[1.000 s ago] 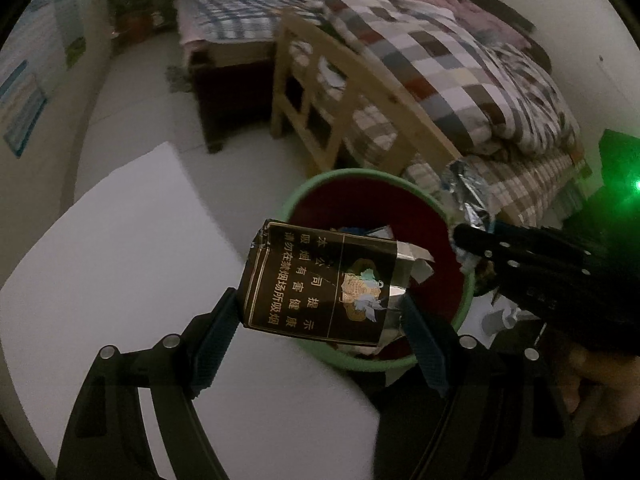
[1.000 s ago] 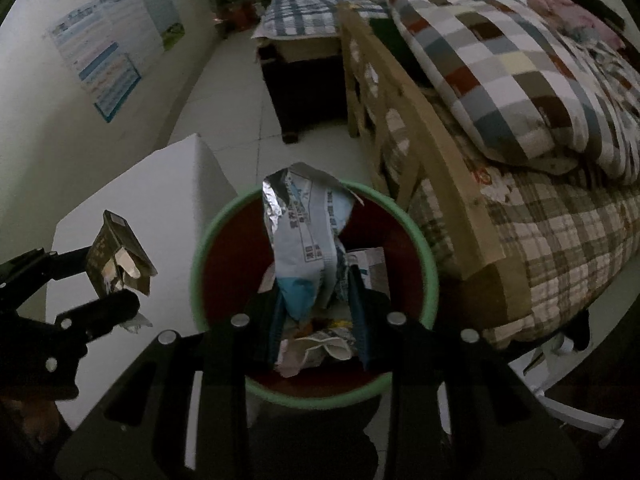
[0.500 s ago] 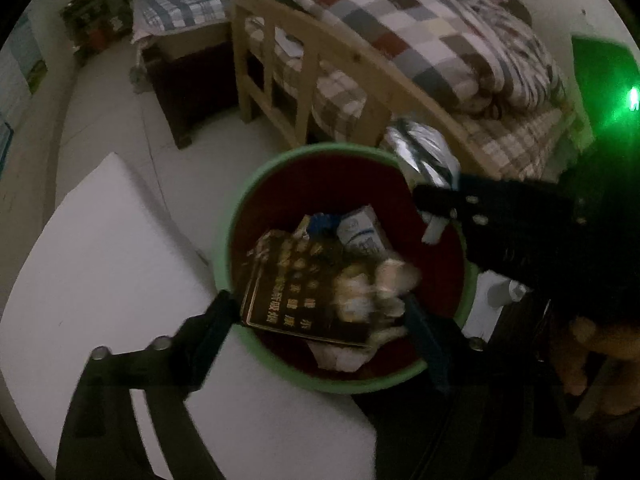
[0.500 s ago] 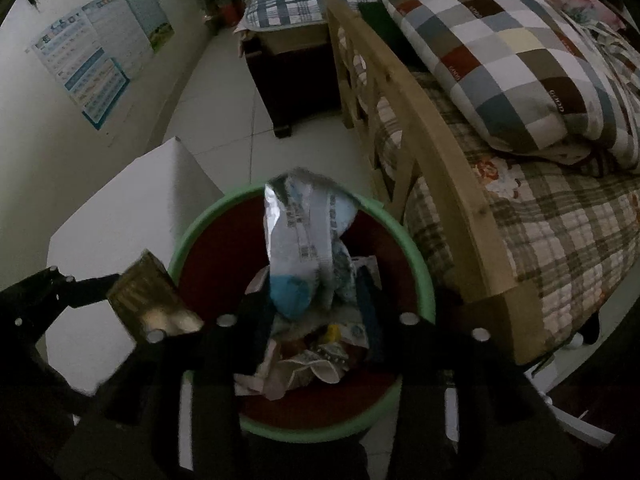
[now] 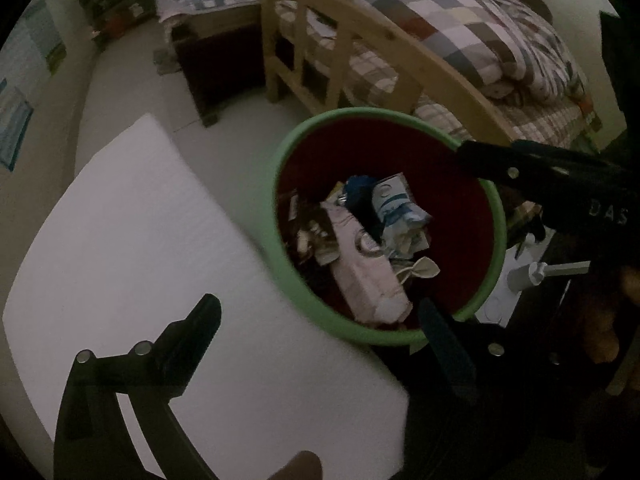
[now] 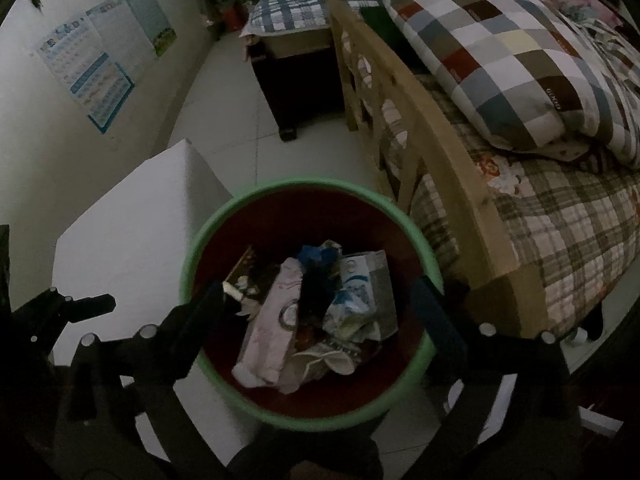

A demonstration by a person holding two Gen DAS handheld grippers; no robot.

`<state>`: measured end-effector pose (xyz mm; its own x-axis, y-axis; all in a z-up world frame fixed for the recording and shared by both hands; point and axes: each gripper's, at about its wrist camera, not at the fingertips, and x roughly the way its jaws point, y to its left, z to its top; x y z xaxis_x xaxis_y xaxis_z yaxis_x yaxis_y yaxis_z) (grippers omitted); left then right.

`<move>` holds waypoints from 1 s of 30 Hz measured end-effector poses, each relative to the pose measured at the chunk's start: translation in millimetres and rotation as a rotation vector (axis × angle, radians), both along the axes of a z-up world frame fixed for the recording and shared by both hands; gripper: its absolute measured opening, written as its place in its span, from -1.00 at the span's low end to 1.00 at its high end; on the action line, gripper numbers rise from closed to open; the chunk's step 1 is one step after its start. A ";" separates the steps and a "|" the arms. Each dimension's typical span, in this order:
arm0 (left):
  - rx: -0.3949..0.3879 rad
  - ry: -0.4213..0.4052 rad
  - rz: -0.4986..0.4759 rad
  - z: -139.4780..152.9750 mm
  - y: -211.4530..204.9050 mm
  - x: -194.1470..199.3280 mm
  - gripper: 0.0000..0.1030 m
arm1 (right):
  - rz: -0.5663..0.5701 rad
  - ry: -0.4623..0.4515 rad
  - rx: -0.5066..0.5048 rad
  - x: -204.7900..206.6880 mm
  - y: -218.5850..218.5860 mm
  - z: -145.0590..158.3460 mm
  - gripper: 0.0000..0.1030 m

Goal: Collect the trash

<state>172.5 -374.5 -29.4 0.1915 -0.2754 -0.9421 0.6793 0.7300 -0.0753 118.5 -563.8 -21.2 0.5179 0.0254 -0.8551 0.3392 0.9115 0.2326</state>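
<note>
A green-rimmed bin [image 5: 280, 184] [image 6: 304, 185] with a red inside stands on the floor beside the bed. Trash lies in it: a dark cigarette box [image 6: 250, 274] [image 5: 306, 226] at the left, a pink packet [image 6: 272, 320] [image 5: 360, 276] in the middle and a blue-and-white foil packet [image 6: 360, 288] [image 5: 394, 204] at the right. My left gripper [image 5: 320, 328] hangs over the bin's near rim, its jaws opening with nothing between them. My right gripper [image 6: 320, 306] is above the bin, its jaws also opening and empty. One of its fingers [image 5: 520, 164] reaches over the bin's far right rim.
A white foam board [image 5: 140, 240] [image 6: 132, 232] lies left of the bin. A wooden bed frame [image 5: 360, 40] [image 6: 420, 120] with a chequered quilt [image 6: 500, 48] stands behind and to the right. A dark low cabinet [image 6: 296, 80] sits further back. Posters [image 6: 104, 64] hang on the left wall.
The left gripper let go of the cigarette box and the right let go of the foil packet. Both dropped into the bin, and both pairs of jaws spread wide.
</note>
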 end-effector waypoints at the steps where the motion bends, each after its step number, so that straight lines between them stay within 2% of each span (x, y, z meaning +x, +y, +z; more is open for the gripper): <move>1: -0.008 -0.005 0.015 3.5 7.0 -1.6 0.84 | 0.004 -0.004 -0.002 -2.5 4.0 2.5 0.85; 6: -0.050 -0.030 0.082 19.5 44.6 -12.1 0.84 | 0.035 -0.029 -0.031 -19.9 37.4 19.3 0.89; 10: -0.073 -0.089 0.120 31.6 75.0 -22.7 0.84 | 0.076 -0.050 -0.050 -31.1 70.3 31.2 0.90; 15: -0.105 -0.132 0.230 43.2 127.9 -32.8 0.84 | 0.150 -0.099 -0.088 -45.8 121.3 48.9 0.90; 20: -0.124 -0.235 0.363 58.4 186.2 -50.1 0.84 | 0.209 -0.179 -0.131 -60.9 171.4 65.4 0.90; 25: -0.148 -0.300 0.457 67.8 233.1 -69.9 0.84 | 0.231 -0.251 -0.115 -71.3 206.9 74.9 0.90; 28: -0.187 -0.433 0.483 74.8 259.9 -94.0 0.84 | 0.242 -0.297 -0.121 -80.1 229.5 77.4 0.91; 30: -0.175 -0.480 0.493 77.3 270.2 -104.0 0.84 | 0.249 -0.310 -0.145 -85.0 244.2 77.0 0.90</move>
